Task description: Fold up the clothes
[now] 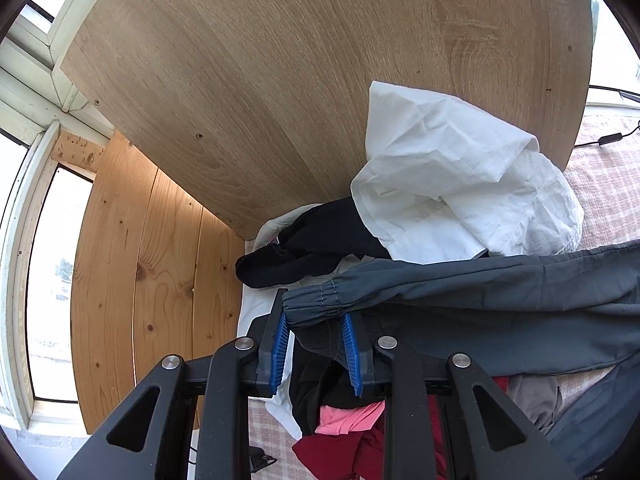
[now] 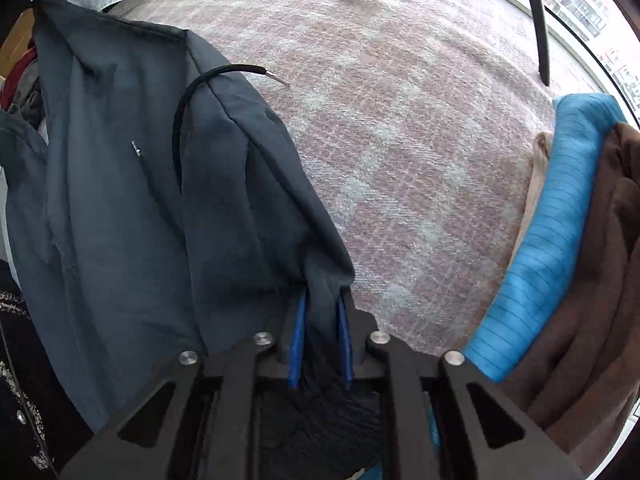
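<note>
A: Two grips, one garment. Left gripper (image 1: 316,354) clamped narrowly on the elastic cuff (image 1: 316,300) of the grey-blue jacket (image 1: 500,304); blue pads (image 1: 280,354) pinching gathered cloth.

B: Right gripper (image 2: 322,344) the same?

A: Nearly shut, pinching a bunched fold of that jacket's fabric. Pointing straight down at the checked blanket (image 2: 400,140).

B: Outward from there?

A: Jacket strung between both grips, hanging loose over the blanket, black drawcord (image 2: 188,108) dangling across its front. Not yet laid flat, no crease visible anywhere.

B: And behind it?

A: Unsorted heap: white sheet-like piece (image 1: 452,172) against the wooden board (image 1: 280,80), black garment (image 1: 320,244) under it, pink (image 1: 348,420) and dark red pieces (image 1: 340,456) lower down. All rumpled, untouched.

B: Anything finished?

A: Looks so. Stack beside the right grip: blue striped piece (image 2: 552,240), brown one (image 2: 592,280), a beige edge (image 2: 538,172), lying in tidy layers, probably folded already.

B: So, roughly?

A: Partway. A few done, this jacket barely begun, most of the heap left. Likely next: spreading flat, then sleeves inward.
</note>
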A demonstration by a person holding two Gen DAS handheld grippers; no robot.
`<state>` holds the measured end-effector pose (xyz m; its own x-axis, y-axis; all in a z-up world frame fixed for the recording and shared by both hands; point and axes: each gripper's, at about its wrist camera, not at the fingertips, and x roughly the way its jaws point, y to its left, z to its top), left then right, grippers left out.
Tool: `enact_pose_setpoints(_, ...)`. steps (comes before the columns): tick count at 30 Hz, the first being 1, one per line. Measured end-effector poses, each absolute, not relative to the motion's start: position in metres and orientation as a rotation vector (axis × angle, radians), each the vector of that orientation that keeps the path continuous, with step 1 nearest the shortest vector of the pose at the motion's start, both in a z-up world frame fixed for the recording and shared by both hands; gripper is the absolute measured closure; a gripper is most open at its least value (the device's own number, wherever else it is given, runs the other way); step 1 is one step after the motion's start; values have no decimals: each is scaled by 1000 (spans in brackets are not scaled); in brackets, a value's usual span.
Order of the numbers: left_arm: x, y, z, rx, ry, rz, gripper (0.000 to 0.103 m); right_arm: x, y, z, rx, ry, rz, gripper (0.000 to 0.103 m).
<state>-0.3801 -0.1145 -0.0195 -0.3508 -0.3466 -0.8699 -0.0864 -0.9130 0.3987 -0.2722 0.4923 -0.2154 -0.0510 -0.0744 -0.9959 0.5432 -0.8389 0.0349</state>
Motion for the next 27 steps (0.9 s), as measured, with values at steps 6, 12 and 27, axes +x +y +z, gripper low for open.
enact_pose_setpoints(6,-376,-112,-11,1660,-542,-2439,80,-252,494,-158,1713,493,-2164,100)
enact_pose_setpoints(12,-394,-101,-25,1681,-524,-2461,80,-275,564,-127,1820,279,-2547,100)
enact_pose_setpoints(27,-414,-78,-50,1743,-573,-2461,80,-316,470,-119,1667,713,-2208,53)
